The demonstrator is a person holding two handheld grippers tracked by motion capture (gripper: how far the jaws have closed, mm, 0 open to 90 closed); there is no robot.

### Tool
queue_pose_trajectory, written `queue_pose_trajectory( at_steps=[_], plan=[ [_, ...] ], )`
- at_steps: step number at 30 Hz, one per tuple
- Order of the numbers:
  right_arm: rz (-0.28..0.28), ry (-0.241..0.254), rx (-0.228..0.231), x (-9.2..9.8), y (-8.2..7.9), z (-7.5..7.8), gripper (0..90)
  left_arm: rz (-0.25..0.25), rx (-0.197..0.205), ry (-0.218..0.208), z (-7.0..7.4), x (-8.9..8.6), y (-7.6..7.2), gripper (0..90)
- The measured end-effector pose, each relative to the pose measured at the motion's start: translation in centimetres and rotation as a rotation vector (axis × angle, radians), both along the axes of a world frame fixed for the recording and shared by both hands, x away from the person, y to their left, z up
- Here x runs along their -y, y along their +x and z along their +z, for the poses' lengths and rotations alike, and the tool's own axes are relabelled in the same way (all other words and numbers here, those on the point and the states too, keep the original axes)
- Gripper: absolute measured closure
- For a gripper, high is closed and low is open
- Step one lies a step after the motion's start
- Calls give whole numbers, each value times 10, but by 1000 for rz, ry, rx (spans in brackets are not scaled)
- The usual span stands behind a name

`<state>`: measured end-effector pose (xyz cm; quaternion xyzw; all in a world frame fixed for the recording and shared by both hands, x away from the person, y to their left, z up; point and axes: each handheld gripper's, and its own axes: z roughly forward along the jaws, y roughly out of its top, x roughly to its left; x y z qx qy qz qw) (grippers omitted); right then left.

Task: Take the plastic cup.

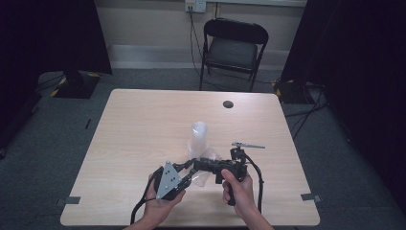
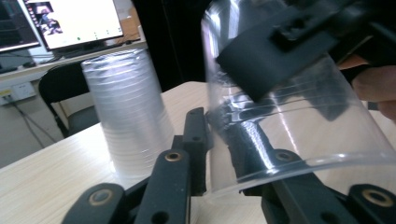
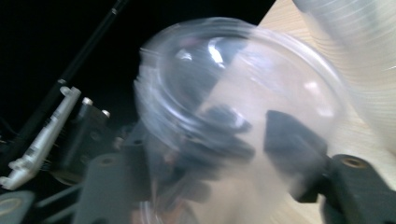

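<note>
Jaws first: both sets stand on one clear plastic cup, held off the counter at lower centre of the high view, just below the stack of cups that stands upside down mid-frame. In the left gripper view, your left gripper has its jaws spread fairly wide across the cup's open rim, one jaw outside the wall and one showing through the plastic; they appear to bear on the rim, though the blur leaves the contact uncertain. In the right gripper view, your right gripper has its jaws partly open at the cup's other end, near the rounded base; whether its pads press the wall or merely flank it cannot be told from the smeared frame. Treat the cup as very light, thin-walled and springy: it will ovalise under a modest squeeze and may crack if pinched hard. Its surface is smooth and glossy, so expect it to slip or pop out of a grip set on the tapered side. Take hold at the rolled rim, which is the stiffest part, with one jaw inside and one outside. Keep closing force low, and avoid pulling the two grippers against each other.
</note>
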<state>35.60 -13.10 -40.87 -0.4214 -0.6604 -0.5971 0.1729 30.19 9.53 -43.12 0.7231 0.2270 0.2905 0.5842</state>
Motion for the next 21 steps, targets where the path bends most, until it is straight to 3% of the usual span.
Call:
queue_pose_trajectory(
  at_steps=[5,13,21],
  plan=[
    [-15,-16,25,0,1,0,247,-11,-21,-11,1,-1,0,828],
    [-19,-37,48,0,1,-1,195,-39,-91,-33,3,-6,1,841],
    [-28,-41,58,1,1,0,173,-47,-89,-37,3,-6,0,863]
  ],
)
